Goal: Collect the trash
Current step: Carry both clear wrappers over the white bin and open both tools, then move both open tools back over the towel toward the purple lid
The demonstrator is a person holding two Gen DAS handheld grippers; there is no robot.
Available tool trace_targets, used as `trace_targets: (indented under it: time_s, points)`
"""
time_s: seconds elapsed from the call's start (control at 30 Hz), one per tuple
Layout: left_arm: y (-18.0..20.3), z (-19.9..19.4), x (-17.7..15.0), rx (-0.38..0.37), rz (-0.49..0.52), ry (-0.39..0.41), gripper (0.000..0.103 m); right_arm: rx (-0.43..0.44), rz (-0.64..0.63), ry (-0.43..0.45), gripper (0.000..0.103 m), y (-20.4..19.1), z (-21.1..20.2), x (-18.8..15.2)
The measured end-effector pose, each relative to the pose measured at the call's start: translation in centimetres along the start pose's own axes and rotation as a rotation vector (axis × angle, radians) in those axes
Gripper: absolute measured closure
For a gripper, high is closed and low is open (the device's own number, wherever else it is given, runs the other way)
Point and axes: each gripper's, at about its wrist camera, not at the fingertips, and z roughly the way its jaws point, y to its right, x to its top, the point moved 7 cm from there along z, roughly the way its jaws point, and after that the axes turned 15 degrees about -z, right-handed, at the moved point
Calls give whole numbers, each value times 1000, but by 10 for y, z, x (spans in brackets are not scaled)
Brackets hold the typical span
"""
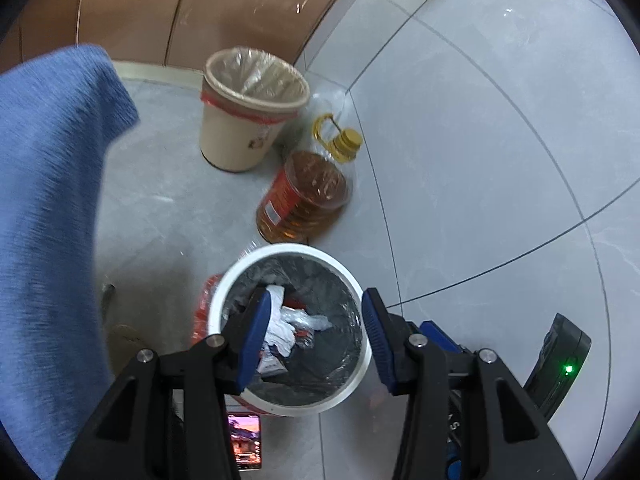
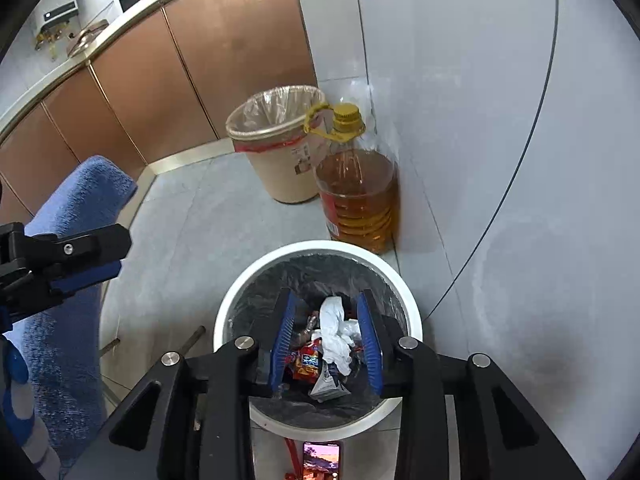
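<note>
Inside the white bin, crumpled trash lies partly hidden behind both grippers' blue pads. The left gripper and right gripper angle down over it, jaws apart, gripping nothing. A phone is cut off at the near edge.

Oil jug beside brown cabinets; phone on floor

The nearer bin stands on the floor with crumpled paper and wrappers inside it. Just behind it is an oil jug, and beside the jug, to its left, a second lined bin sits against the cabinets. A phone lies on the floor before the nearer bin.
</note>
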Motion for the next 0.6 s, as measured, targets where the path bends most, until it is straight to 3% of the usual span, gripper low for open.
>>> trace_targets:
  time_s: [0.27,0.6]
  points:
    - [-4,-78,-2,25,62,122,58,48,-30,87,65,-33,-61,17]
    - [-40,-211,-7,29,71,286,46,123,-153,229,58,-106,-165,38]
